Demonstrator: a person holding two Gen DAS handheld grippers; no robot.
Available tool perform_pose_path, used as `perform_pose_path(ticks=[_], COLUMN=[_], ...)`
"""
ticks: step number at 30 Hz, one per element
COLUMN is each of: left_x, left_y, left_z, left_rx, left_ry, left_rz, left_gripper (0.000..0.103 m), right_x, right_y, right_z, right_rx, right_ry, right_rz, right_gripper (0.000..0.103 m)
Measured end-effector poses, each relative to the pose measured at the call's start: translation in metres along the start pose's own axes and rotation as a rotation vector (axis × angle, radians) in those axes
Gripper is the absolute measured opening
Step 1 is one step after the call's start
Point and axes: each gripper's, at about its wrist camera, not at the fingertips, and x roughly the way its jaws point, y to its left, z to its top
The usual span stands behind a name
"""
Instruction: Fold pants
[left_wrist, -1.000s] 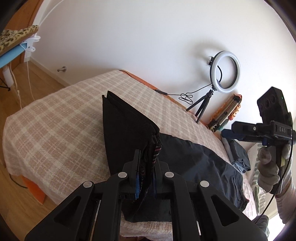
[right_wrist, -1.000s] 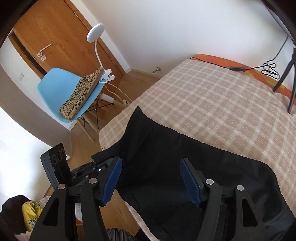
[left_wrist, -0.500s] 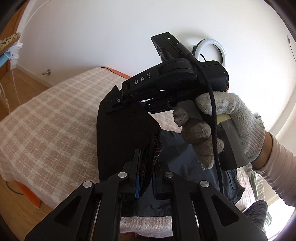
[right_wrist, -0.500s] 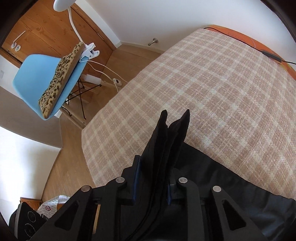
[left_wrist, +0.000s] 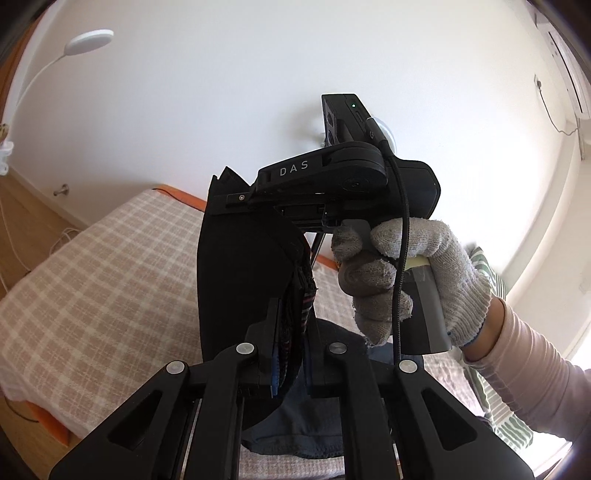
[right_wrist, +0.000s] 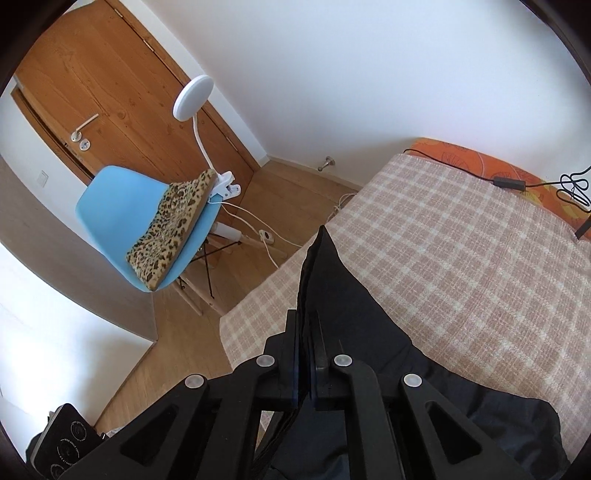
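Black pants (left_wrist: 240, 273) hang pinched in two grippers above a bed (left_wrist: 92, 277) covered in a beige plaid blanket. Seen from the left wrist camera, the left gripper (left_wrist: 290, 354) at 6 o'clock is clenched on a thick edge of the fabric, which rises toward 12 o'clock from between its fingers. At 1 o'clock, a gloved hand (left_wrist: 410, 273) grips the right gripper (left_wrist: 236, 197), whose tip bites the pants' upper corner. From the right wrist camera, a blue chair (right_wrist: 122, 218) with a leopard-print cushion (right_wrist: 173, 229) sits at 9 o'clock beside a wooden door (right_wrist: 99, 85). At 6 o'clock the right gripper (right_wrist: 304, 369) has just closed its jaws on a fold of the pants (right_wrist: 332, 288), the cloth standing up between the fingers and trailing toward 4 o'clock across the bed (right_wrist: 480, 258).
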Motion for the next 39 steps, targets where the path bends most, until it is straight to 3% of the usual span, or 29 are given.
perform_pose_path(ticks=[11,24,31,39], left_x=[0.023,0.079,0.115,0.154], left_y=[-0.073,-0.164,-0.206,-0.229], left_z=[0.001,-0.028,-0.067,-0.111], left_rx=[0.1,0.181,0.198,0.24], left_ry=[0.053,0.186,0.307,0.437], left_rz=[-0.104,-0.261,-0.321,-0.312], left_gripper=[0.008,0.008,0.008,0.008], right_x=[-0.092,-0.215,-0.241,-0.237], right_y=[-0.027,-0.137,-0.203,-0.264], right_z=[-0.021,-0.103,-0.161,-0.22], right_rx=[0.01,0.174,0.268,0.362], right_ry=[-0.115,-0.235,-0.217,-0.154], right_rz=[-0.026,-0.118,-0.194,-0.278], right_gripper=[0.001,0.001,0.001,0.001])
